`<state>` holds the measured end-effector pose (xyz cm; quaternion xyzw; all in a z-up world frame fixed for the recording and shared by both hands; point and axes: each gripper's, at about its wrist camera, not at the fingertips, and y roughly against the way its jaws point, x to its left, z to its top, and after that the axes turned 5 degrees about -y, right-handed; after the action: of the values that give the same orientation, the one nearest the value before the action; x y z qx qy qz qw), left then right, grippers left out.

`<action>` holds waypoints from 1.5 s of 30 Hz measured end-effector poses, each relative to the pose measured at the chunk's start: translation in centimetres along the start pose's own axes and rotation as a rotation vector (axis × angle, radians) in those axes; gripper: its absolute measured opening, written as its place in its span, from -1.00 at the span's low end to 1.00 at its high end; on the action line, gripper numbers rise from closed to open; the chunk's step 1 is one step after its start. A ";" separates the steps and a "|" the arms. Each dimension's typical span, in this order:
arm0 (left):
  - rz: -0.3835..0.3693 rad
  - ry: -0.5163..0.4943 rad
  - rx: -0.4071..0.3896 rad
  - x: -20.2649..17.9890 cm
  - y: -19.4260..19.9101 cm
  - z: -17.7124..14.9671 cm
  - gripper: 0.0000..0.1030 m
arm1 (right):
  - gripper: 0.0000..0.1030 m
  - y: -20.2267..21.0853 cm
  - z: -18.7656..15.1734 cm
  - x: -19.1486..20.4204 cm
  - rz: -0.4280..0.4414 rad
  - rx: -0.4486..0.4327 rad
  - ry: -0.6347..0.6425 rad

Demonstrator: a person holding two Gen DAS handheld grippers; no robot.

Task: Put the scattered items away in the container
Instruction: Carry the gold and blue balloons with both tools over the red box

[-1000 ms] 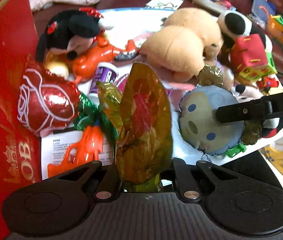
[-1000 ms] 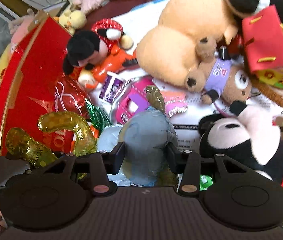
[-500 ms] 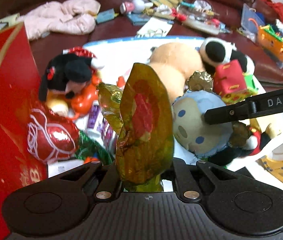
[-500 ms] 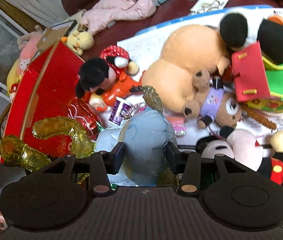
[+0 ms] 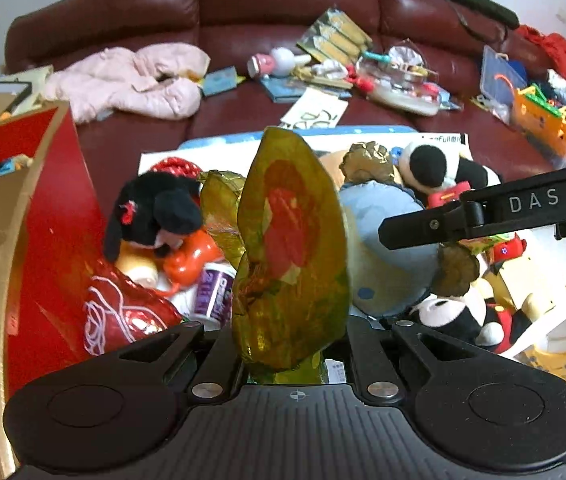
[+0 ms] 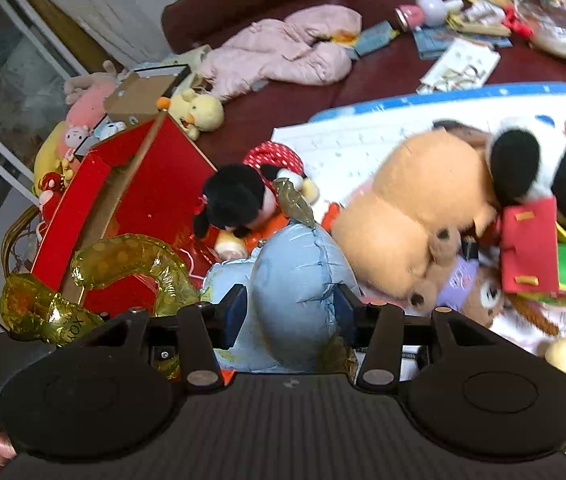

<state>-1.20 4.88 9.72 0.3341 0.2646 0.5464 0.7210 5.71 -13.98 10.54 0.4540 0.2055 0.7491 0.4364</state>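
The left tool [image 5: 295,344] pinches a gold balloon [image 5: 291,272] at its base; the right tool [image 6: 289,312] clamps a blue balloon [image 6: 299,280] across its middle. Both look light, soft, crinkly and puncture-prone, so gentle grips near seams suit. The red box [image 6: 131,200], at ten o'clock, shows little inside.

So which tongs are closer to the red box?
Left. The left tongs, holding a gold balloon, sit beside the red box; the right tongs, gripping a blue balloon, are farther over.

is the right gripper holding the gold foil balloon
No, the right gripper is clamped on the pale blue balloon; the gold foil balloon sits in the left gripper.
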 end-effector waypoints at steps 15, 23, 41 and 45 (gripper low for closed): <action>0.003 0.014 -0.026 0.2 0.5 0.3 -0.92 | -0.17 0.2 0.5 -0.2 -0.021 -0.020 -0.012; 0.102 0.078 -0.194 3.7 7.2 1.5 -0.91 | -0.13 1.1 4.1 7.6 0.069 -0.075 0.158; 0.453 0.399 -0.164 18.0 15.9 -6.9 -0.39 | 0.31 -9.9 1.9 29.6 0.280 0.057 0.525; 0.583 0.426 -0.102 19.3 15.2 -8.4 1.00 | 0.79 -11.2 1.5 29.7 0.255 0.045 0.526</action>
<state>-11.72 27.87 15.75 0.2378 0.2751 0.7988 0.4794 6.05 16.80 18.27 0.2759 0.2694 0.8852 0.2603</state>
